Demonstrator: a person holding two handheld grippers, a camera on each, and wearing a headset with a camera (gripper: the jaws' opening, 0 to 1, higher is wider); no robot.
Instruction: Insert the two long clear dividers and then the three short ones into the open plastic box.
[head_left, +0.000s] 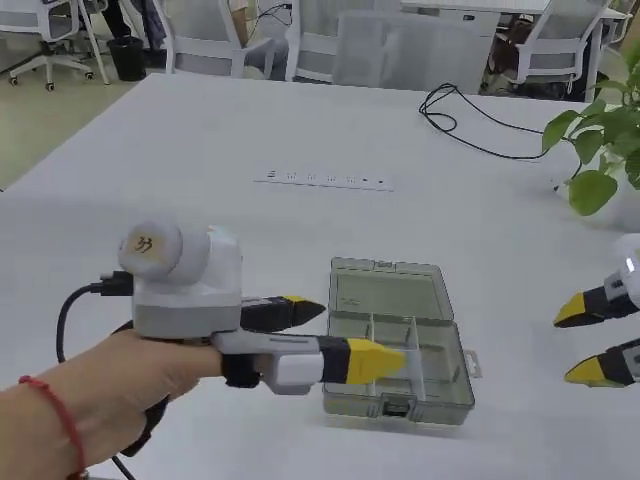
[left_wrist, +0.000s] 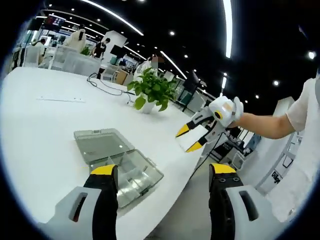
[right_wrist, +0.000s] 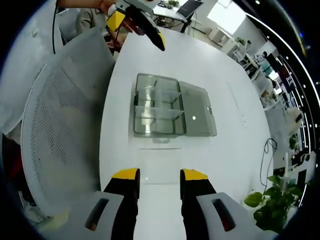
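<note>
The open clear plastic box (head_left: 440, 385) lies on the white table with its lid (head_left: 388, 290) folded flat behind it. Clear dividers (head_left: 410, 335) stand inside and split the tray into compartments. My left gripper (head_left: 338, 333) is open at the box's left edge, one yellow tip over the tray, nothing between its jaws (left_wrist: 164, 172). My right gripper (head_left: 582, 342) is open and empty, well to the right of the box. From the right gripper view (right_wrist: 159, 175) the box (right_wrist: 160, 105) lies ahead, with a faint clear flat piece (right_wrist: 159, 160) on the table before it.
A power strip (head_left: 325, 180) is set into the table behind the box, with a black cable (head_left: 470, 120) at the back right. A potted plant (head_left: 600, 150) stands at the right edge. A mesh-backed chair (right_wrist: 65, 115) sits at the table's near side.
</note>
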